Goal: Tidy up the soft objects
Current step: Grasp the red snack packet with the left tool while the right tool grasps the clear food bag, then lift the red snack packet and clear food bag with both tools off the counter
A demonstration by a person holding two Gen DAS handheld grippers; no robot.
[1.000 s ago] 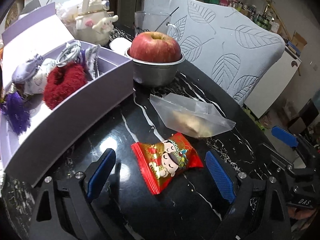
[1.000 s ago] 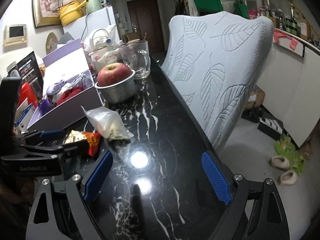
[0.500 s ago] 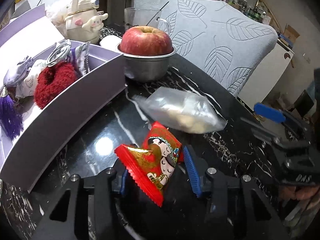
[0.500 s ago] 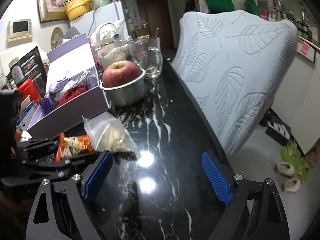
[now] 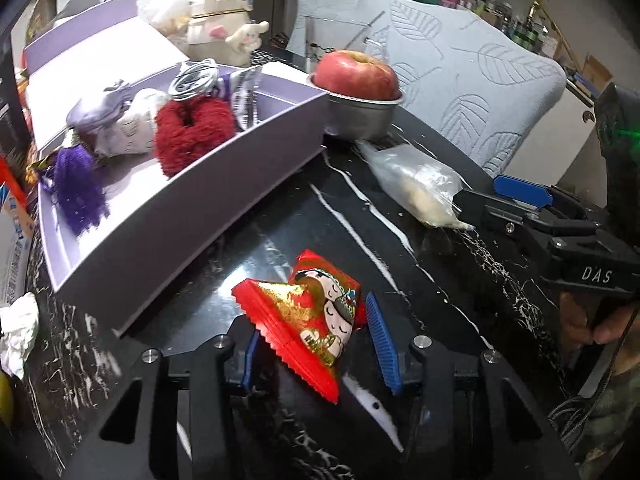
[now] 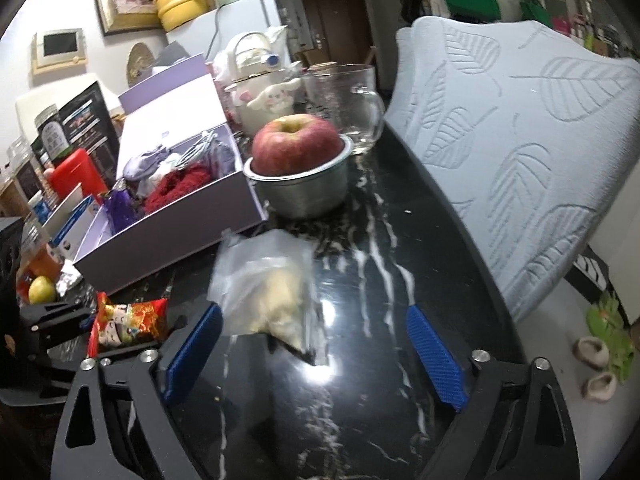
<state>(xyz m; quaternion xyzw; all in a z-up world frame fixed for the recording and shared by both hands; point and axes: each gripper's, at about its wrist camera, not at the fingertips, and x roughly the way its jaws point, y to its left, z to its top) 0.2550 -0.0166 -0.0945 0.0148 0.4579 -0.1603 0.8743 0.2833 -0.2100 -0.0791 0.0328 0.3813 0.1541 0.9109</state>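
My left gripper (image 5: 314, 320) is shut on a red snack packet (image 5: 316, 316) with a cartoon face, held just above the black marble table (image 5: 400, 264). The packet (image 6: 128, 320) and the left gripper (image 6: 56, 324) also show at the left of the right wrist view. A clear bag (image 6: 268, 292) of pale crumbs lies on the table, its near end between the spread fingers of my right gripper (image 6: 314, 312). Those jaws are opening and the pads do not touch the bag. The lilac box (image 5: 192, 200) holds a red scrunchie (image 5: 192, 132), a purple tassel (image 5: 76, 184) and a lavender pouch (image 5: 100, 108).
Behind the box, a red apple (image 6: 296, 144) sits in a metal bowl (image 6: 304, 192), with a glass mug (image 6: 344, 104) and a white character kettle (image 6: 260, 92) farther back. A chair with a leaf-patterned cover (image 6: 512, 140) lines the table's right edge. Crumpled tissue (image 5: 18, 336) lies at the left.
My left gripper closed on the red packet, lifted it and carried it toward the lilac box. My right gripper moved in over the clear bag, which now lies between its fingers.
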